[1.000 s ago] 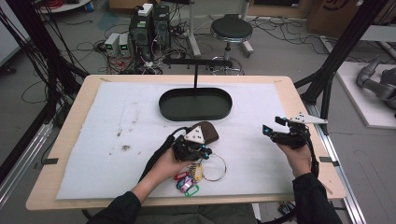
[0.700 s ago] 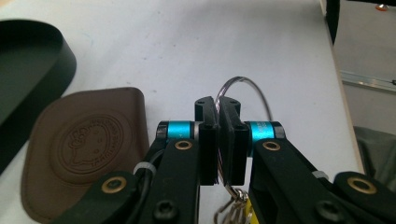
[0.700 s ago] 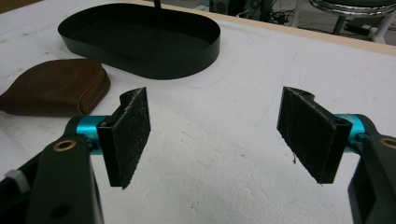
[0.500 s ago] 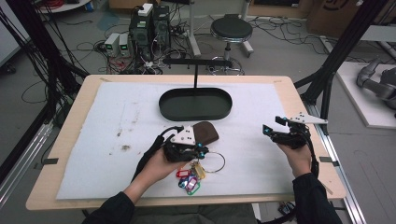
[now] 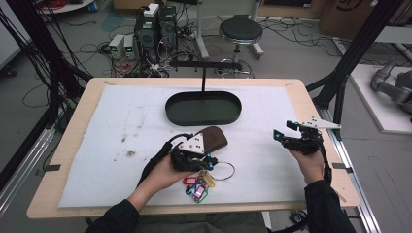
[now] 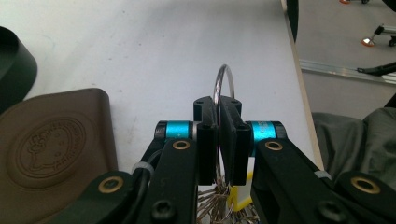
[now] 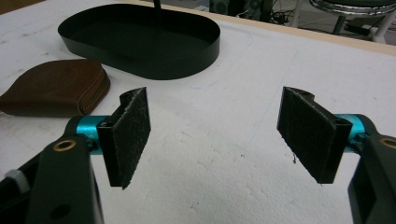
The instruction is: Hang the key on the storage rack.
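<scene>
1. Cables, computer boxes and a round stool (image 5: 239, 30) occupy the floor behind the wooden desk (image 5: 73, 145), which carries a white mat (image 5: 126, 126).
2. At the 12 o'clock side of the mat stands a black oval tray (image 5: 203, 108) with an upright post and crossbar.
3. A brown zip pouch (image 5: 214, 139) lies at 6 o'clock from the tray, touching the left claw's (image 5: 210, 165) body.
4. Left claw: jaws closed on the key ring (image 6: 223, 84), whose wire loop rises between the pads in the left gripper view. Coloured key tags (image 5: 197, 187) hang at 6 o'clock from the claw.
5. Right claw (image 7: 219, 135): jaws wide apart, holding nothing, positioned near the mat's 3 o'clock edge, well apart from the pouch.
</scene>
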A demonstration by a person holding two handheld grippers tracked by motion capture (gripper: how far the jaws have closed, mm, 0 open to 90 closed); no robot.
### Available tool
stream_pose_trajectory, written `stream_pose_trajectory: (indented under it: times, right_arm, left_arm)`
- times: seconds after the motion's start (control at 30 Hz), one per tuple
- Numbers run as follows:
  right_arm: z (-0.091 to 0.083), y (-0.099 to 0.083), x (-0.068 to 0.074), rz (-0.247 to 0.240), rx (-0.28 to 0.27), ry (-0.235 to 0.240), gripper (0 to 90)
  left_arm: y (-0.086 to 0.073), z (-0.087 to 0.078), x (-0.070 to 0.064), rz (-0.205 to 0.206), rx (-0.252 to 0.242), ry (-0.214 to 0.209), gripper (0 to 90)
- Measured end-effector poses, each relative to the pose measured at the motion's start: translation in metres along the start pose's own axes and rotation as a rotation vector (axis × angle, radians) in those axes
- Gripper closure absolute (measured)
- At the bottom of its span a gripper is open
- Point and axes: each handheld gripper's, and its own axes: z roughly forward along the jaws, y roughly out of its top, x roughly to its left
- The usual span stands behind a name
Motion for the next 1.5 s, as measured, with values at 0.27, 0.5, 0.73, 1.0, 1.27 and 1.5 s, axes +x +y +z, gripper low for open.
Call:
stream_pose_trajectory:
  times: [0.27,0.5,0.73,1.0,1.27,1.5]
  right_arm:
    - [-0.001,0.000,0.000,0.003,-0.002,-0.002,26.1]
    - [-0.001,0.000,-0.001,0.006,-0.003,-0.001,26.1]
    - [-0.001,0.000,-0.001,0.006,-0.003,-0.002,26.1]
    - [-0.001,0.000,-0.001,0.006,-0.003,-0.006,26.1]
    - [-0.001,0.000,-0.001,0.007,-0.001,-0.006,26.0]
    - [-0.001,0.000,-0.001,0.006,0.002,-0.008,26.0]
  left_arm:
    - [-0.003,0.007,0.001,0.009,0.057,-0.002,86.0]
    - [0.000,-0.002,0.002,0.000,0.012,-0.007,86.3]
    - [0.005,-0.023,0.004,-0.008,-0.055,0.013,86.3]
    - [0.013,-0.050,0.007,-0.012,-0.133,0.051,86.3]
    - [0.019,-0.070,0.006,0.008,-0.187,0.107,86.3]
    - [0.021,-0.087,0.007,0.015,-0.250,0.152,86.3]
